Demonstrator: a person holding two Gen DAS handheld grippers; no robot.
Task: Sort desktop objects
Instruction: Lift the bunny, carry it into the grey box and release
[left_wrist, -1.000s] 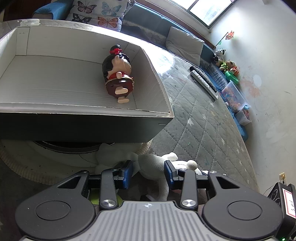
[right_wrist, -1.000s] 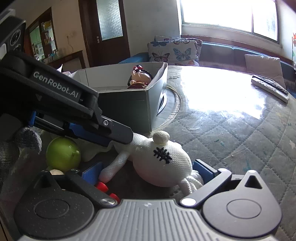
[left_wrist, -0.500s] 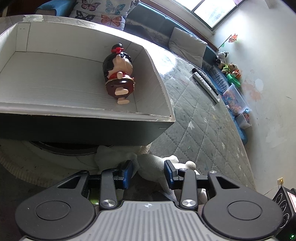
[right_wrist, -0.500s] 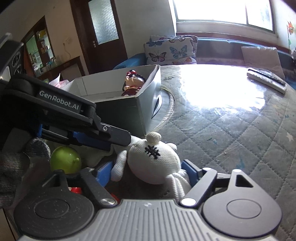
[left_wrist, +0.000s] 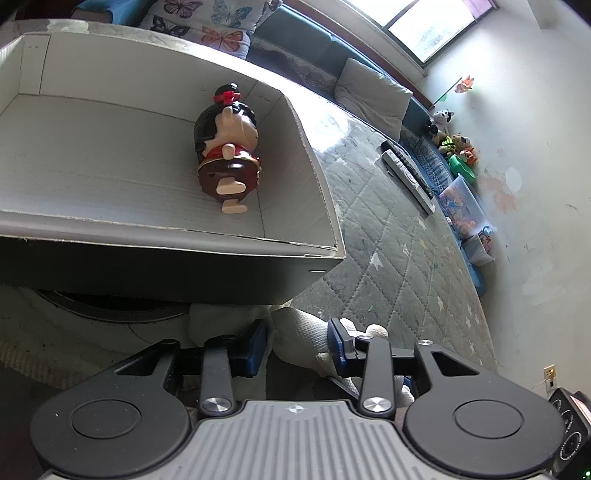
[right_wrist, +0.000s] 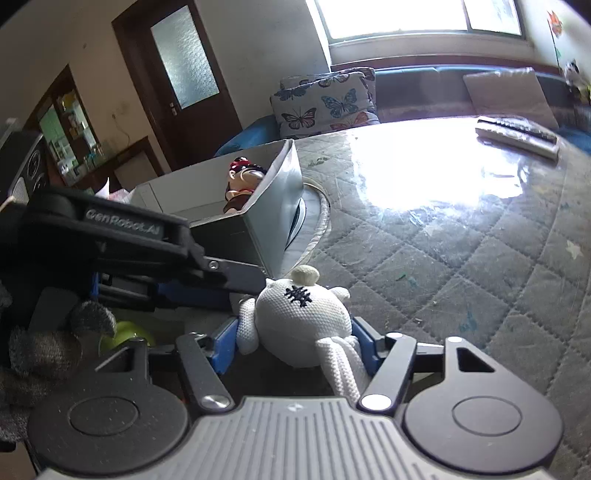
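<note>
White knitted toy (right_wrist: 301, 319), black-stitched face, apparently clamped between right jaws.

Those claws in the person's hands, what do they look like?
Each claw, left and right, is black with blue pads, round black hinge discs, silver bolts and a ribbed grey body. The left one's side reads "GenRobot.AI". A grey knitted glove covers the hand holding it.

- Butterfly-print cushion (right_wrist: 325, 101), upper centre of my right view, on the blue bench.
- Remote controls (left_wrist: 406, 173), right of centre in my left view, on the quilted cloth (right_wrist: 461, 266).
- Dark wooden door (right_wrist: 181, 74), upper left.
- Soft toys (left_wrist: 452, 142), against the right wall.
</note>
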